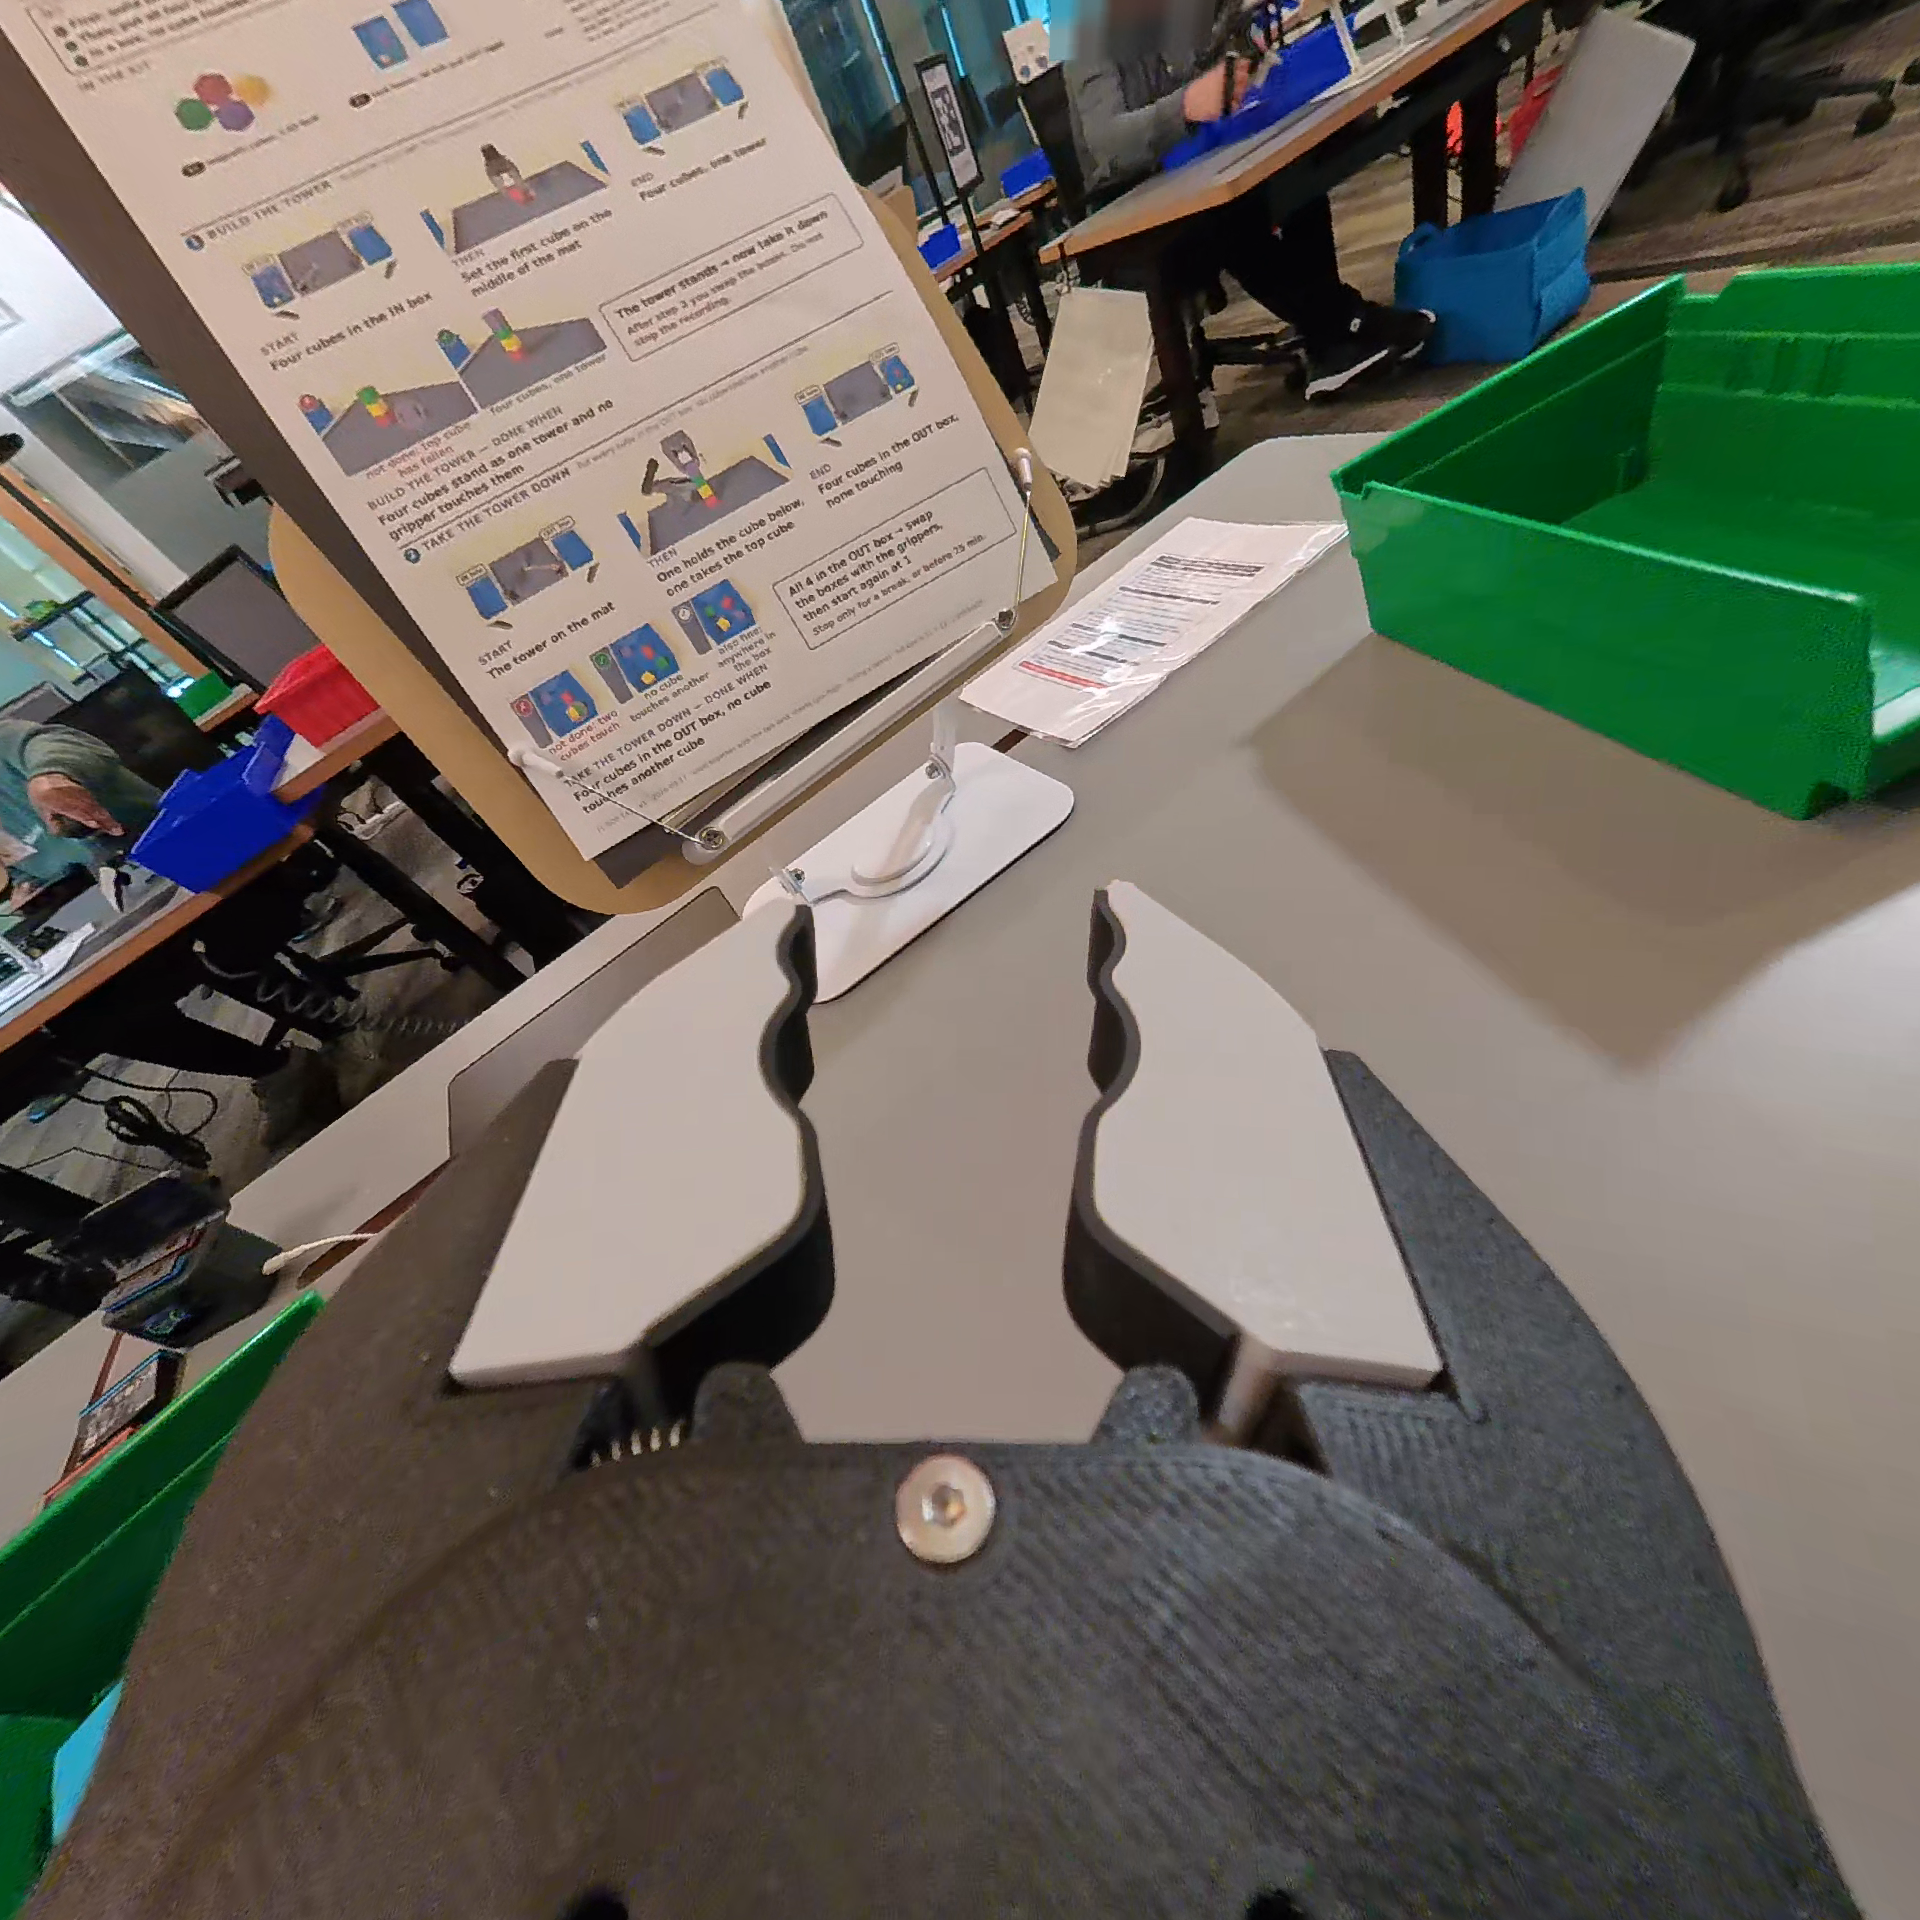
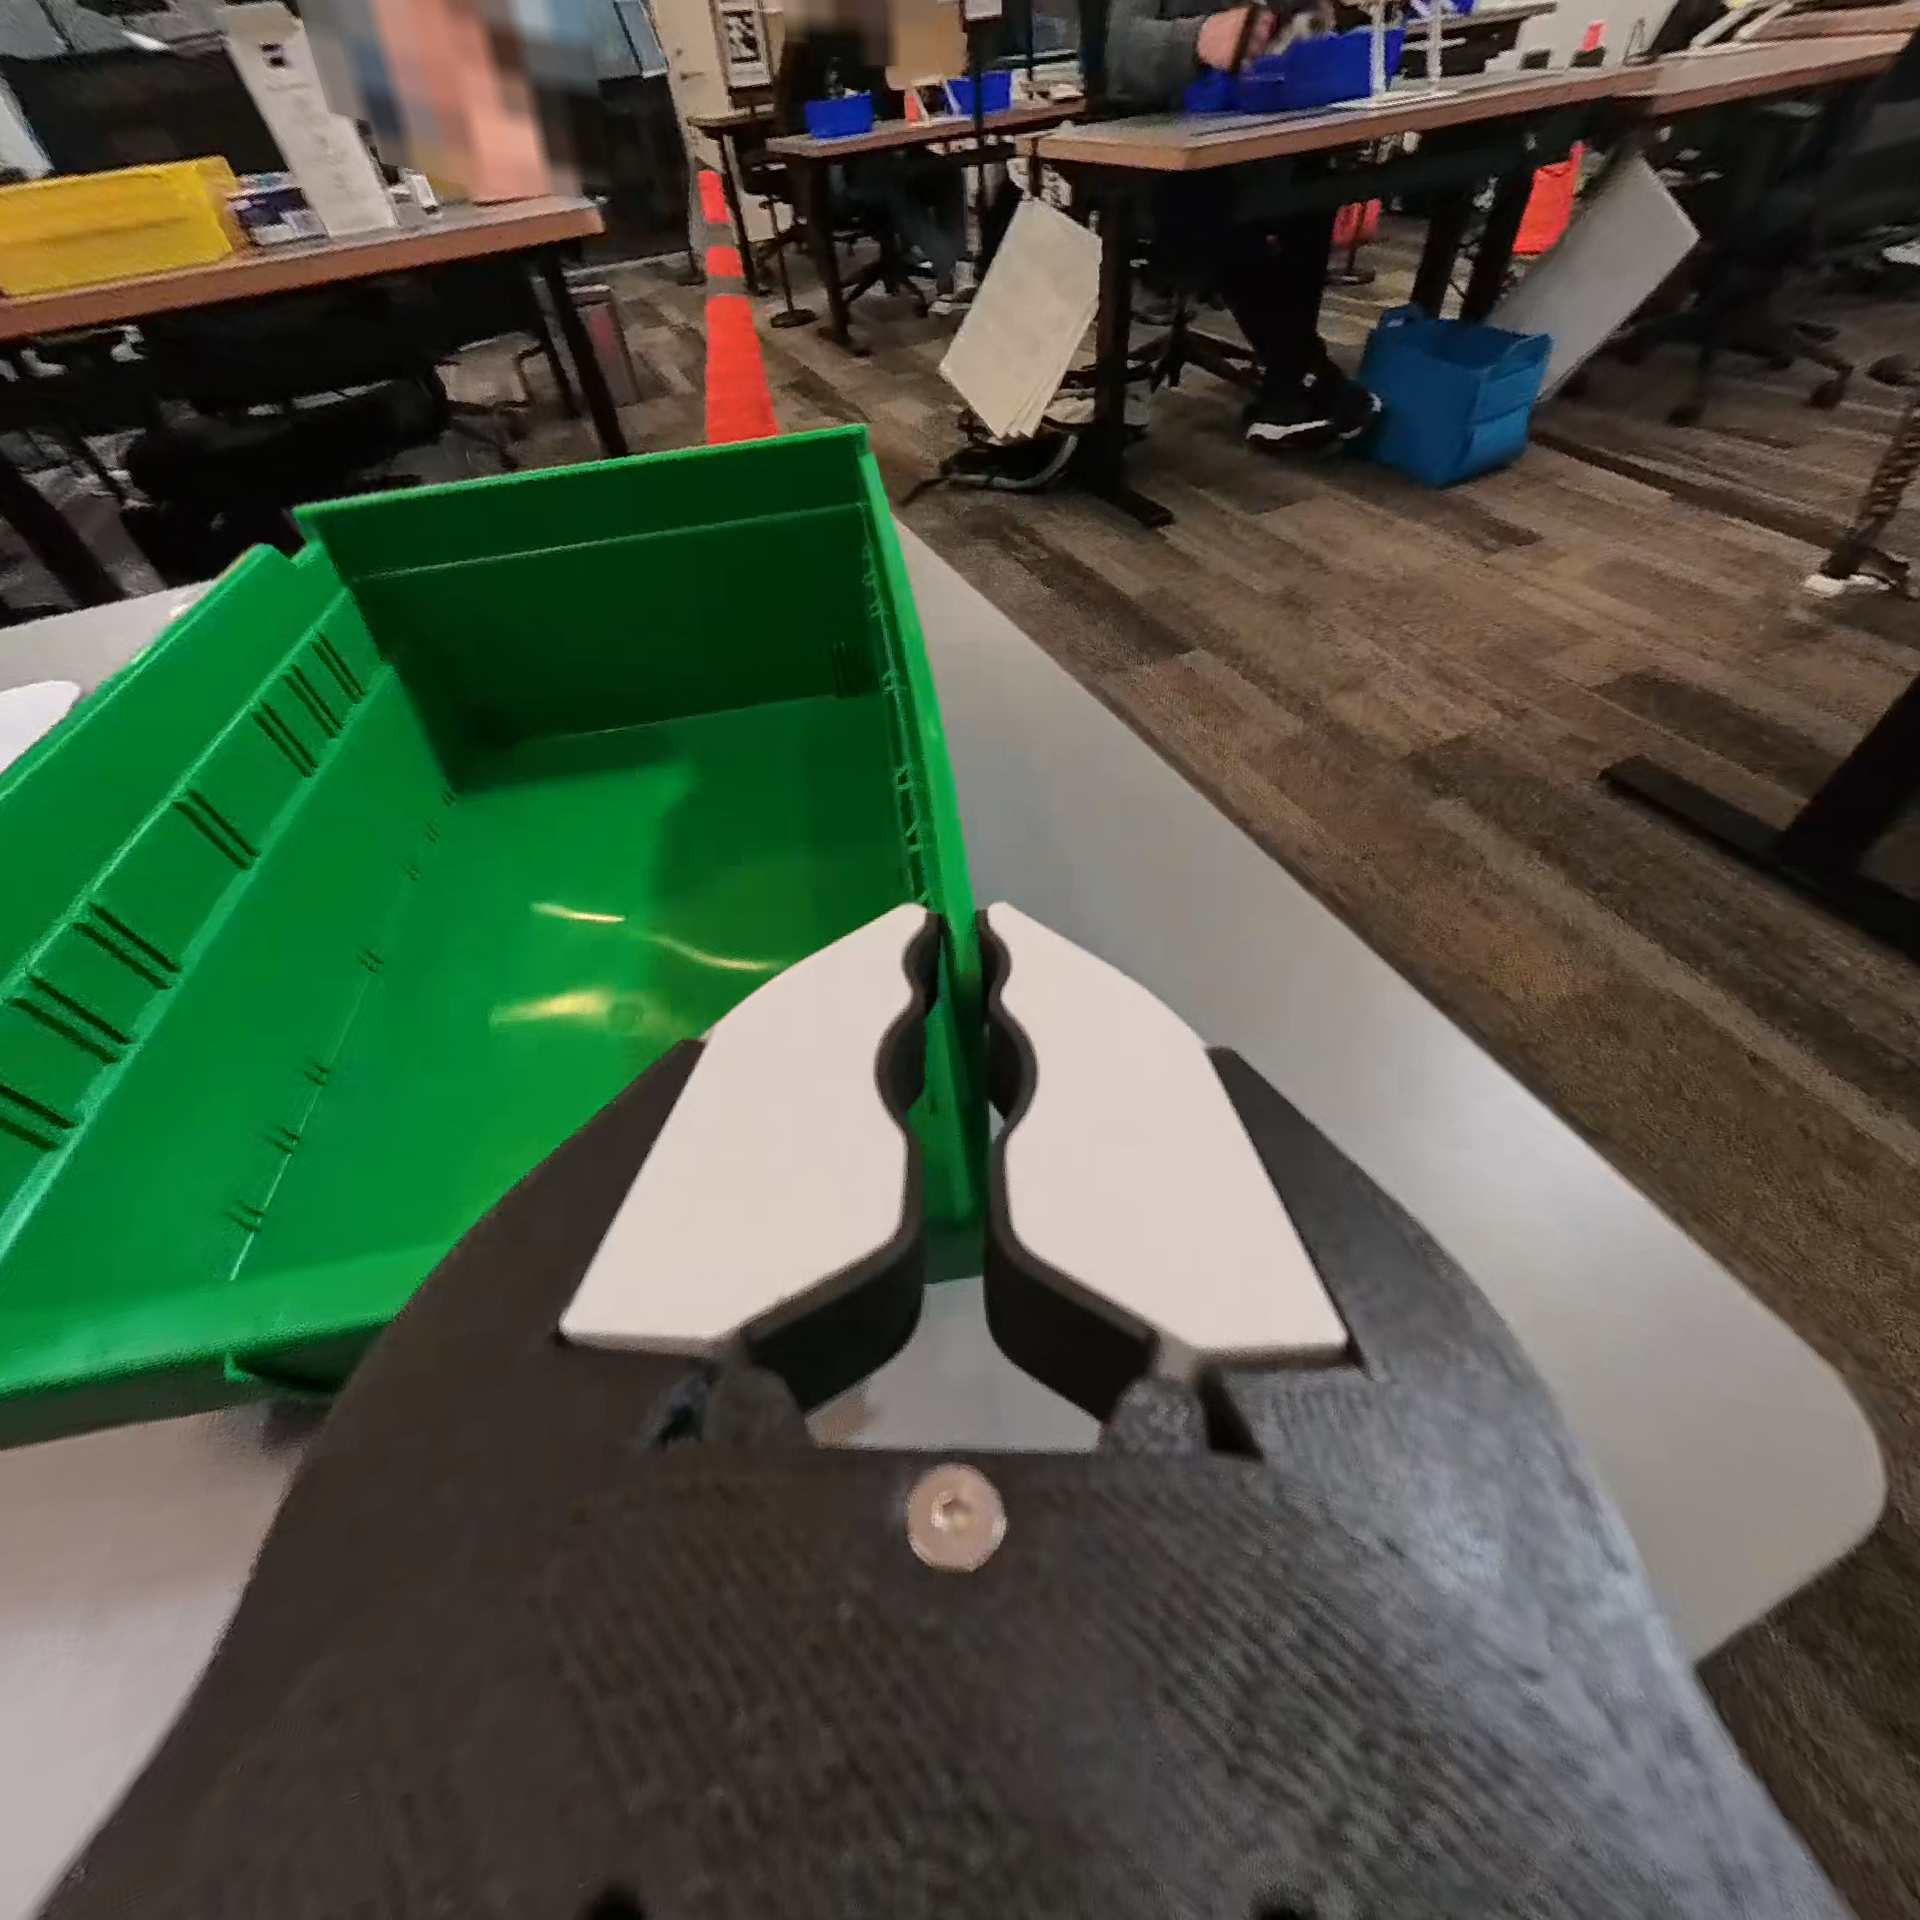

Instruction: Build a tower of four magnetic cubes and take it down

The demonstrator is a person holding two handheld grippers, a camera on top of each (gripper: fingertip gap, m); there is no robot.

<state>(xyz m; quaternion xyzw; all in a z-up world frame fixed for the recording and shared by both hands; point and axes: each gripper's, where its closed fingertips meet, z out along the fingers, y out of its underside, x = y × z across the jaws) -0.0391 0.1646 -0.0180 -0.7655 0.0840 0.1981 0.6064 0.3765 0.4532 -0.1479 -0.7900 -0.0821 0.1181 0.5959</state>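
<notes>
Gripping the green bin's [image 2: 520, 935] right side wall, the right gripper [image 2: 956, 940] has its fingers clenched astride it, one inside, one outside. Bin tilts on the grey table [image 2: 1299, 1039]. Left gripper [image 1: 951, 914] hovers released, empty, facing the instruction-sheet stand [image 1: 914, 831].

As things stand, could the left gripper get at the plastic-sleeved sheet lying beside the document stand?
Probably yes. The left gripper is open and empty above the grey table, and the sleeved sheet lies flat ahead. Only the stand's white base sits near that line, off to one side.
</notes>
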